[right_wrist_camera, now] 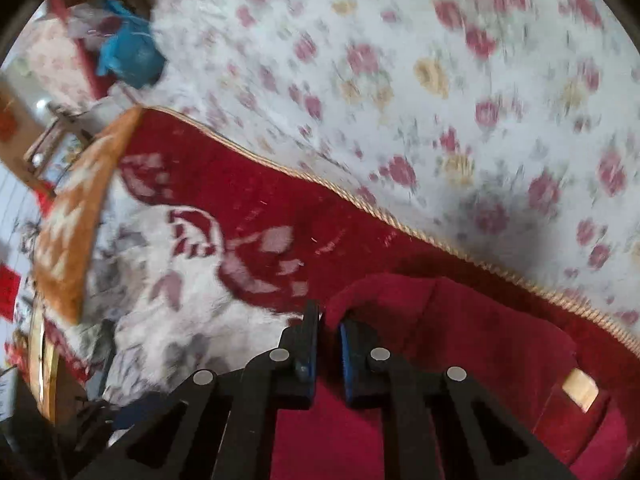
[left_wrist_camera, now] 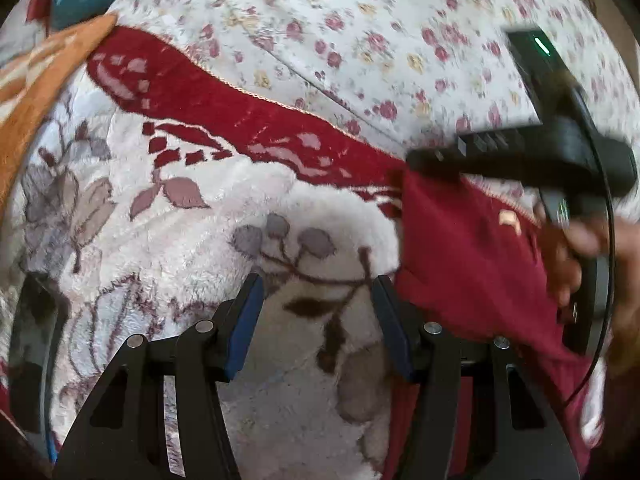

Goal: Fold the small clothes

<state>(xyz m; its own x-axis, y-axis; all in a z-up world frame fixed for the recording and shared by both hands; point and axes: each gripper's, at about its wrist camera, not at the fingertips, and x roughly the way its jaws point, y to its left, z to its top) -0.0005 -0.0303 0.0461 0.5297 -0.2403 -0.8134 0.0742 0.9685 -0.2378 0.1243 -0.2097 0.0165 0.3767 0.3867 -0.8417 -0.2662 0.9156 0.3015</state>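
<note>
Floral bedsheet (left_wrist_camera: 360,20) beyond the plush blanket (left_wrist_camera: 192,216), whose red border (left_wrist_camera: 224,108) meets it. Dark red garment (right_wrist_camera: 460,340) lies on the blanket's border; right gripper (right_wrist_camera: 329,340) pinches its edge. Left gripper (left_wrist_camera: 318,320), jaws spread and empty, hovers over the blanket's white pile beside the garment

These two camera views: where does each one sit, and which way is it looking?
Left wrist view: on the left hand-held gripper, looking down at the plush blanket; the person's other hand shows.
Right wrist view: on the right hand-held gripper, pinching the dark red garment.
Both share the garment, blanket and flowered sheet.
</note>
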